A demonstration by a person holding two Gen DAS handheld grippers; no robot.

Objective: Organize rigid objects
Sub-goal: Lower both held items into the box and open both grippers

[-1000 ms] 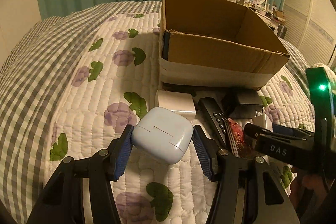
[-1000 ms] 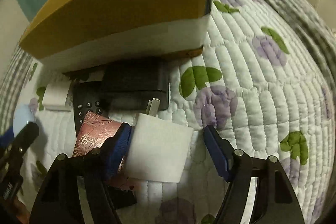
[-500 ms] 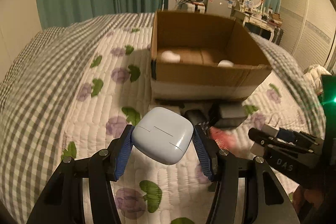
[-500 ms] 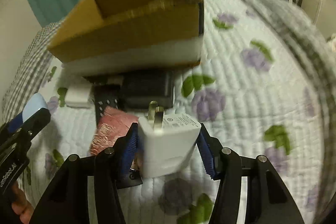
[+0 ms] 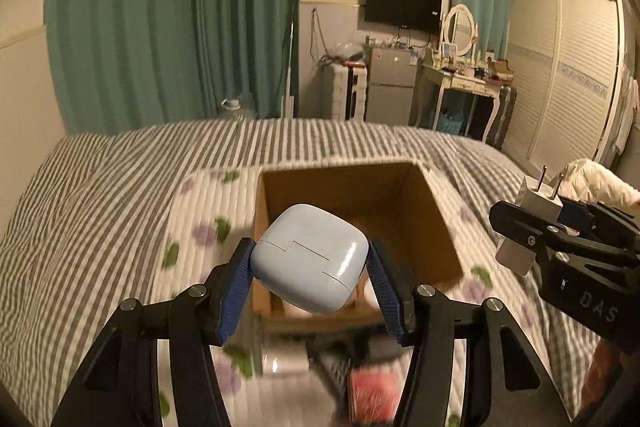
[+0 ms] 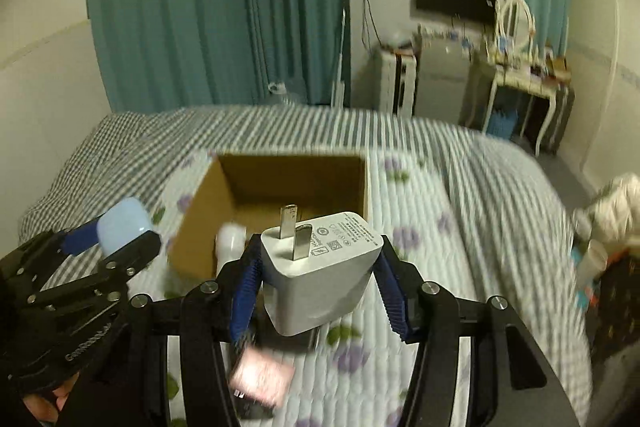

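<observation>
Aloft, left gripper [image 5: 310, 273] jaws clamping rounded glossy blue case [image 5: 310, 259], right gripper [image 6: 320, 283] jaws clamping boxy white charger [image 6: 320, 269], brown cardboard box [image 5: 436, 223]

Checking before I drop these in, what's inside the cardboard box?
One white rounded item shows by the box's near wall. The charger and case cover the rest of the floor.

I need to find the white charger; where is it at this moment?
The white charger is clamped in the right gripper, prongs up, in front of the open cardboard box; in the left wrist view it appears at the right edge.
</observation>
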